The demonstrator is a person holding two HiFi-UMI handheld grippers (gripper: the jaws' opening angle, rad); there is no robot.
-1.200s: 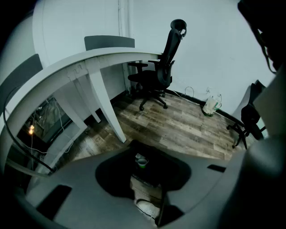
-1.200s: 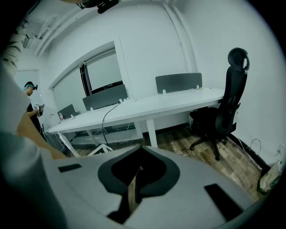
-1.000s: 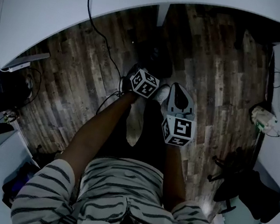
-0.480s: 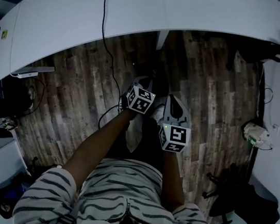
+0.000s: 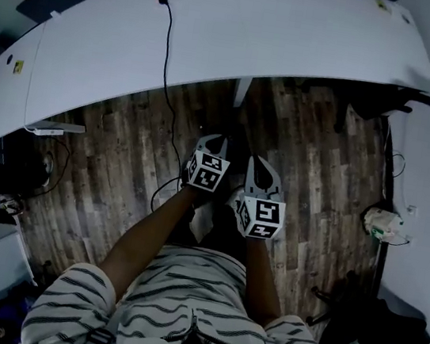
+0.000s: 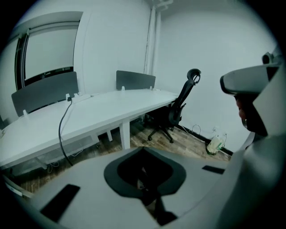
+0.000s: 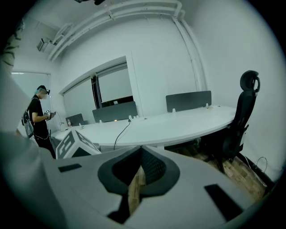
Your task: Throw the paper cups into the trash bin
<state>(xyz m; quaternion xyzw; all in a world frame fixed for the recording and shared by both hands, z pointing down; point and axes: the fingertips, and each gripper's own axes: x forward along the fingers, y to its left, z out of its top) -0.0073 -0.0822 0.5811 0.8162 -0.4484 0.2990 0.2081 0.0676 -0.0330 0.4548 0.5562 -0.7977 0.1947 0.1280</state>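
Note:
No paper cup and no trash bin shows in any view. In the head view both grippers hang side by side over the wooden floor, in front of the person's striped shirt. My left gripper (image 5: 213,144) carries its marker cube (image 5: 206,171); its jaws have just been closing and stand shut with nothing between them (image 6: 146,191). My right gripper (image 5: 258,168) sits just right of it, its jaws together and empty, with only a thin slit of floor showing between them (image 7: 135,190). The left gripper's cube (image 7: 73,145) shows at the left of the right gripper view.
A long curved white desk (image 5: 219,39) spans the far side, with a black cable (image 5: 167,64) running off its edge to the floor. A black office chair (image 7: 237,125) stands at the desk's right end. A small white bundle (image 5: 380,221) lies by the right wall. A person (image 7: 40,117) stands far left.
Both grippers have come up together, and the view has tilted so that more of the white desk shows. The two stay side by side.

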